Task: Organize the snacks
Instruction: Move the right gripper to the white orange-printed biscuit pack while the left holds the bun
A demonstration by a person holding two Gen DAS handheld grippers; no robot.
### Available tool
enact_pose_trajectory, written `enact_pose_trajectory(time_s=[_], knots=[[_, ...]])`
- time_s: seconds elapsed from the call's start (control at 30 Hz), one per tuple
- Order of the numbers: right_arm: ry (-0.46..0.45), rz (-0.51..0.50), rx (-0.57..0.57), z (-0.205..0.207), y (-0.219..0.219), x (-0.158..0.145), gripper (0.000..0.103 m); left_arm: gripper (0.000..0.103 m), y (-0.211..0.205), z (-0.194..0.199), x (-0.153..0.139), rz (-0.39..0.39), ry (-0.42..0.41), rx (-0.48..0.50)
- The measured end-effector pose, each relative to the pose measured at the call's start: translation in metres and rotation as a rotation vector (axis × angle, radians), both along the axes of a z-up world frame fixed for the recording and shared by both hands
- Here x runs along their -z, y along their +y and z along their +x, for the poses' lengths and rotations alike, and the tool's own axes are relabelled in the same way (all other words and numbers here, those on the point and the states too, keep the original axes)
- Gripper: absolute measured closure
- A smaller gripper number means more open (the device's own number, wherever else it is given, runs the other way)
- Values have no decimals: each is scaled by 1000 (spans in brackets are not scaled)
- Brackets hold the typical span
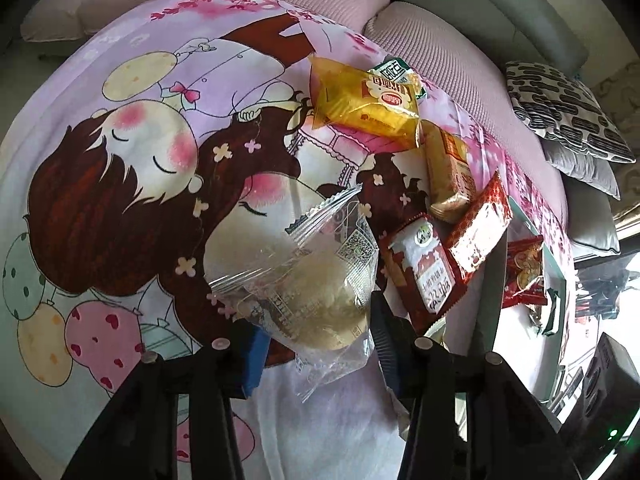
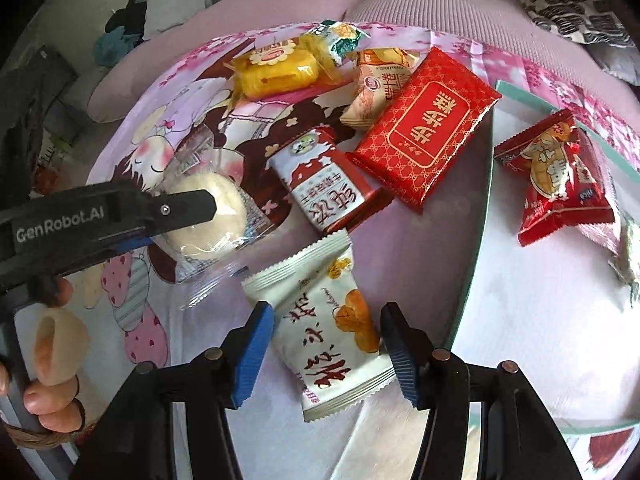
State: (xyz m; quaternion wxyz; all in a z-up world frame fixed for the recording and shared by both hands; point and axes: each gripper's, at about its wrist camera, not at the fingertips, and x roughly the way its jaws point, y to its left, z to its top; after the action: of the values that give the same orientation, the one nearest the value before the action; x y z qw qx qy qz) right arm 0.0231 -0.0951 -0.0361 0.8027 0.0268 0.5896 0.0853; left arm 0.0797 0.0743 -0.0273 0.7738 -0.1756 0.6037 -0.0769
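snacks lie along the far and right side of a cartoon-printed cloth [image 1: 120, 152] spread over a pink sofa cushion [image 2: 440, 12]. the left half of the cloth, with its balloons and sleeping figures, is bare and gives free room; the right side is crowded, and there a white tray with a teal rim [image 2: 486, 208] sits on the cloth, its near edge running right beside the packets.

the left gripper [image 1: 316, 320] has its blue pads closed on a clear bag holding a pale round bun [image 1: 316, 300]; the bag is pinched between them and sticks out past the fingertips. in the right wrist view this gripper's black body reads "genrobot.ai", held by a hand [image 2: 52, 372] at the lower left.

the right gripper [image 2: 328, 344] grips a white packet with red chinese script and a picture of golden pastry [image 2: 324, 328], one pad on each long edge, just left of the tray's rim.

beyond them: a white-and-maroon bar [image 2: 320, 180], a red packet with gold lattice and a red label of chinese characters [image 2: 424, 132], a yellow cake wrapper [image 2: 276, 68], a beige packet [image 2: 380, 84] and a green-and-white one [image 2: 340, 40], all touching or overlapping. inside the tray rests a red peanut bag [image 2: 560, 176], apart from the rest. no other writing is readable.
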Motion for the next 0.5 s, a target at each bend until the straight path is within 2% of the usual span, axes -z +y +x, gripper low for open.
enact_pose_trajectory(time_s=[0.5], knots=[[-60,-237,-73,-11,40,17,39,54,2,0,-1,-5,9,-14]])
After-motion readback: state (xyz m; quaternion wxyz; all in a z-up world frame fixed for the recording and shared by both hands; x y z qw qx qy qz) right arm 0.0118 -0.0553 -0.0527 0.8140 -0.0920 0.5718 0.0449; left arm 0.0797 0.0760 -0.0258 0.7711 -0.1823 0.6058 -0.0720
